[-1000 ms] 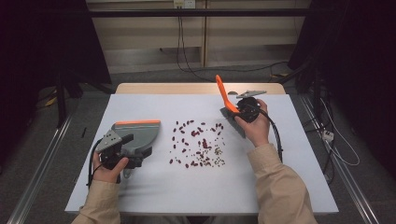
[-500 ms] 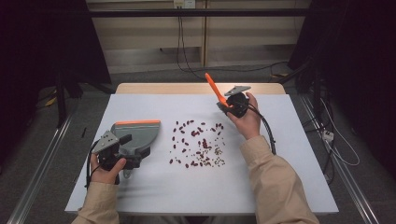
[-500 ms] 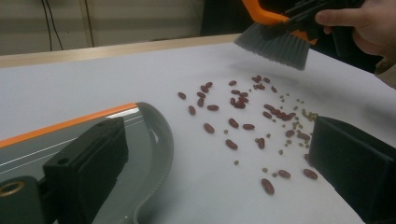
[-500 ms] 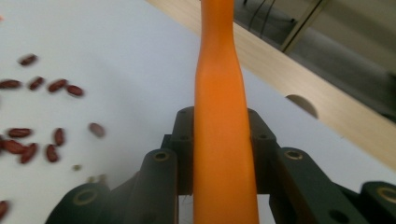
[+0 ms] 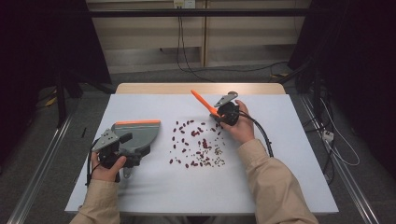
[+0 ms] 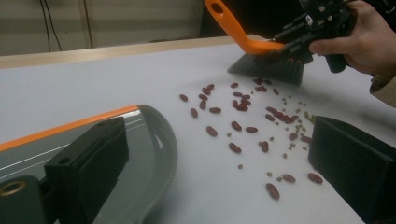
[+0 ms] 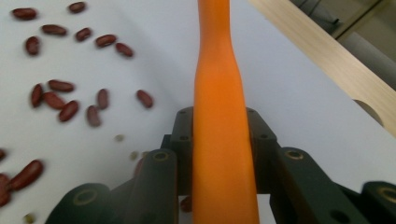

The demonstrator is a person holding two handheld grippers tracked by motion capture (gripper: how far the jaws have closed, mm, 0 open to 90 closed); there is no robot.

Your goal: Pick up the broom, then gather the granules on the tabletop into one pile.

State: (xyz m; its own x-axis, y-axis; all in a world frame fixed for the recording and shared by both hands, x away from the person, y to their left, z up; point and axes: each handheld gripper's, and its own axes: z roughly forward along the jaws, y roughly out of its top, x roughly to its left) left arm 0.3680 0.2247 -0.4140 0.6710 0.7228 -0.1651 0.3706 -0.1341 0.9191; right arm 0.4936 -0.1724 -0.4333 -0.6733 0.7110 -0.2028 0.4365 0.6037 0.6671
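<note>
— Orange plastic brush [image 6: 261, 51], stiff-handled and light, stands at the far edge of the scattered beans [image 5: 196, 142], right gripper [image 5: 223, 113] clamped on its handle.

— And the left gripper [image 5: 122, 148]?

— Pinching the grey dustpan [image 5: 137, 133], flat on the table.

The high view looks forward and down over the whole tabletop [image 5: 140, 196]. Each gripper view rides low, close above the surface, and both share the scattered beans [image 6: 243, 126] (centre of the tabletop).

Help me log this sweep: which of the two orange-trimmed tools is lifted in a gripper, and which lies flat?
The brush, clamped by its orange handle in the right gripper. The dustpan lies flat at the left gripper, orange only along its edge.
</note>
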